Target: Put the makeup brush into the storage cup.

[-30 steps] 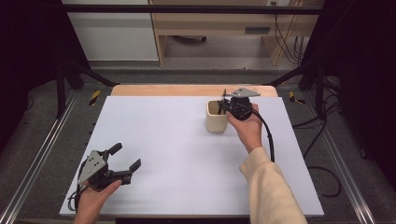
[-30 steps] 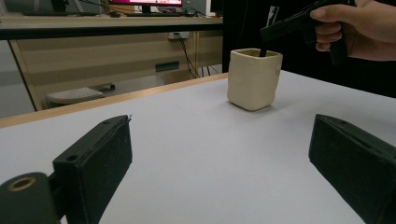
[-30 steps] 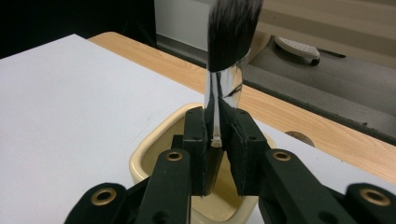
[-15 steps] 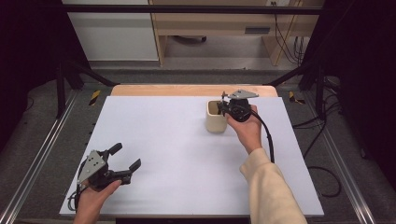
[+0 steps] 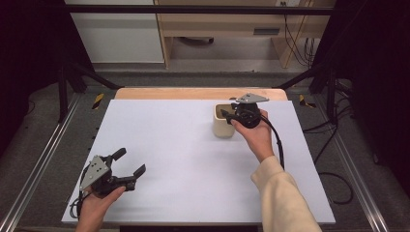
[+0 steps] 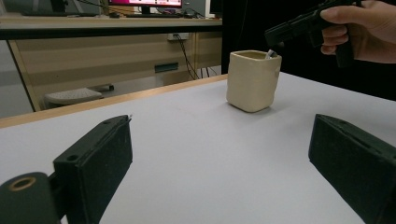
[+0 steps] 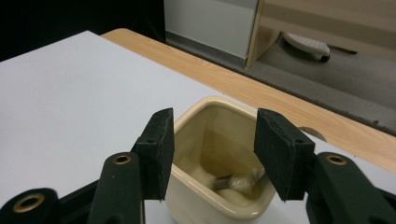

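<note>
A cream square cup stands on the white mat toward the back right. My right gripper hovers over its rim, pointing left and down. Its jaws have just been opening, and in the right gripper view this gripper stands open with nothing between the pads. Below them a small grey object, blurred, lies inside the cup. A grey tip shows at the rim of the cup in the left gripper view. My left gripper rests open near the front left, and from its own camera the left gripper faces the cup.
The white mat covers most of the table, with a strip of bare wood along the far edge. Metal rails run down both sides. A black cable trails from the right gripper along the sleeve.
</note>
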### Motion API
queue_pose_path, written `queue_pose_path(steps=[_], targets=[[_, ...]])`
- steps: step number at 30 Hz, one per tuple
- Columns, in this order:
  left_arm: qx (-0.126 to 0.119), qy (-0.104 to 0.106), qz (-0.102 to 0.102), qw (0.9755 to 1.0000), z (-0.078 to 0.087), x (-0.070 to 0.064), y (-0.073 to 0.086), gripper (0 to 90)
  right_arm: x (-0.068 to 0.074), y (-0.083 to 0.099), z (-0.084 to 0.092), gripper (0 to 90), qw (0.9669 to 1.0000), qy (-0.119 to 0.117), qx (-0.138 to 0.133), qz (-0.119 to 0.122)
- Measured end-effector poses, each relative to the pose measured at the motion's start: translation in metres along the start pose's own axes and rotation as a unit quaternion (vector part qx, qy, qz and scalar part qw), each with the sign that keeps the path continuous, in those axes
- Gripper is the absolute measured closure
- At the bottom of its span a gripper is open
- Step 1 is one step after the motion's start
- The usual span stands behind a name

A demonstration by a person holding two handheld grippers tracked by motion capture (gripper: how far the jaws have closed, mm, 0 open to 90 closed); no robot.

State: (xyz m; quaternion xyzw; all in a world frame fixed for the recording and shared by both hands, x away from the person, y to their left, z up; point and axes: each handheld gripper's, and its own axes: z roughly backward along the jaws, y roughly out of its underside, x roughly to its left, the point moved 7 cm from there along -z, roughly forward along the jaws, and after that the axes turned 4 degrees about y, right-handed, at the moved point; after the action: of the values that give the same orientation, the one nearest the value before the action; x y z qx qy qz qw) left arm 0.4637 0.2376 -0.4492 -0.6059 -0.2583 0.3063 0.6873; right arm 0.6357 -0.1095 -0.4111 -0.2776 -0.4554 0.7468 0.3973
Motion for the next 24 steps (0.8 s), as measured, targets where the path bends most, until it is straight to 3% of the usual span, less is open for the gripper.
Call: queue_pose_path(steps=[8, 24], targets=[[0.001, 0.000, -0.001, 1.0000, -0.0005, -0.0008, 0.0002, 5.7, -0.0034, -0.0016, 0.0093, 39.6, 0.9999, 0.008, -0.012, 0.003], [0.001, 0.000, -0.001, 1.0000, -0.0005, -0.0004, 0.0005, 5.7, -0.0056, 0.0004, 0.0075, 18.3, 0.9995, 0.027, -0.012, 0.008]])
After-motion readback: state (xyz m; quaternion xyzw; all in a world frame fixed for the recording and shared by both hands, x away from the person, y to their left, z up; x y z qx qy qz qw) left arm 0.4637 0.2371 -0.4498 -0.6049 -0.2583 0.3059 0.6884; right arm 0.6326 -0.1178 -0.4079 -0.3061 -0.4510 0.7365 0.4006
